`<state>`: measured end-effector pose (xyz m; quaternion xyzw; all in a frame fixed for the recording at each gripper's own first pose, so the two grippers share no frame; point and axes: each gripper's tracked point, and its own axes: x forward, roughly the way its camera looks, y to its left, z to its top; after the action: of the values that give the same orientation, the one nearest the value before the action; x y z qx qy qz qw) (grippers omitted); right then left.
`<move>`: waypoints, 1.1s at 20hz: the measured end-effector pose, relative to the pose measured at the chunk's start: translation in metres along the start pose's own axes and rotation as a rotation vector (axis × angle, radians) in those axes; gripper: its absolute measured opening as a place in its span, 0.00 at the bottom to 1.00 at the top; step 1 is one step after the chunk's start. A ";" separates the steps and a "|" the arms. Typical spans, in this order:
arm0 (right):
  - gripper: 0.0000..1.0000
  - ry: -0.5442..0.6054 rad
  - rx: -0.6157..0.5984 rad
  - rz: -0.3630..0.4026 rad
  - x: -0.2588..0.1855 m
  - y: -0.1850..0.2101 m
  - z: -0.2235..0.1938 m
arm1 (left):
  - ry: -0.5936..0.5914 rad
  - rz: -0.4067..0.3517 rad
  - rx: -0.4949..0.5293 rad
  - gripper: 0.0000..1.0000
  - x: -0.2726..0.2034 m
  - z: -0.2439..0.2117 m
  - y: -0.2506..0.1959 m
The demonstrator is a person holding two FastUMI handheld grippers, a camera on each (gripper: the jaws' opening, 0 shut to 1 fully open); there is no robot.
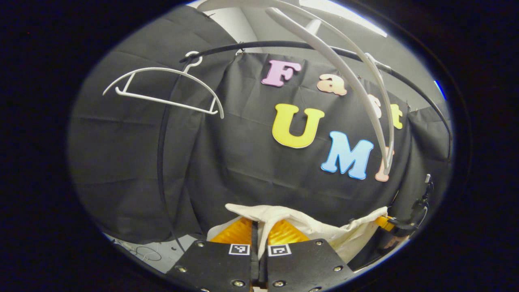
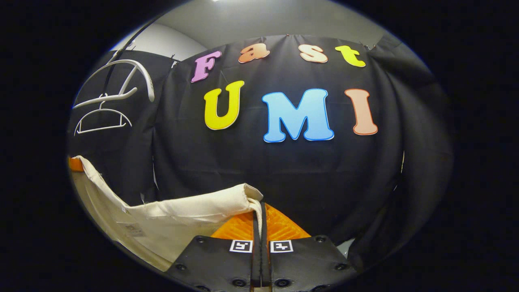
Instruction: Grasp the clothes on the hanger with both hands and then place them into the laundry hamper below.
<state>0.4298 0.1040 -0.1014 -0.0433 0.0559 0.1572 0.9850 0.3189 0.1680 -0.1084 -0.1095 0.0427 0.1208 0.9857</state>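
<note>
In the left gripper view I see my left gripper (image 1: 259, 239) at the bottom centre of the frame, its two fingers drawn nearly together with a fold of the cream cloth (image 1: 308, 229) pinched between them. The cloth rises just above the fingertips and then runs off to the lower right, where its far corner meets the right gripper (image 1: 385, 222), small and partly hidden at the edge of the frame; I cannot tell from here how that one stands.

In the right gripper view the right gripper (image 2: 261, 229) sits at the bottom centre, fingers narrow and clamped on the hemmed corner of the same cloth (image 2: 182, 215). From there the cloth stretches in a sagging band to the left edge of the frame, where it rises to a second held corner at middle left.

Two white hangers are bare. In the left gripper view one hanger (image 1: 162, 87) hangs by its hook from a dark rail (image 1: 405, 81) in the upper left, and a second hanger (image 1: 348, 77) sweeps close past the camera in the upper right. In the right gripper view both show small in the upper left, one above the other. A pale floor (image 1: 162, 255) shows at the lower left in the left gripper view.
</note>
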 end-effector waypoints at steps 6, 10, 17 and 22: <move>0.00 -0.040 -0.035 0.020 -0.052 0.013 0.027 | -0.011 0.014 -0.034 0.01 -0.049 0.004 0.022; 0.02 -0.024 -0.031 0.000 -0.092 0.021 0.037 | -0.006 -0.026 0.017 0.00 -0.099 0.012 0.034; 0.02 0.048 -0.022 -0.048 -0.168 0.045 0.031 | 0.100 -0.136 0.266 0.00 -0.139 -0.008 0.020; 0.02 0.114 -0.026 -0.089 -0.209 0.059 0.007 | 0.139 -0.231 0.246 0.01 -0.142 -0.028 0.013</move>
<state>0.2147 0.0969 -0.0731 -0.0675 0.1078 0.1115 0.9856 0.1770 0.1418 -0.1225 -0.0002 0.1122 -0.0070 0.9937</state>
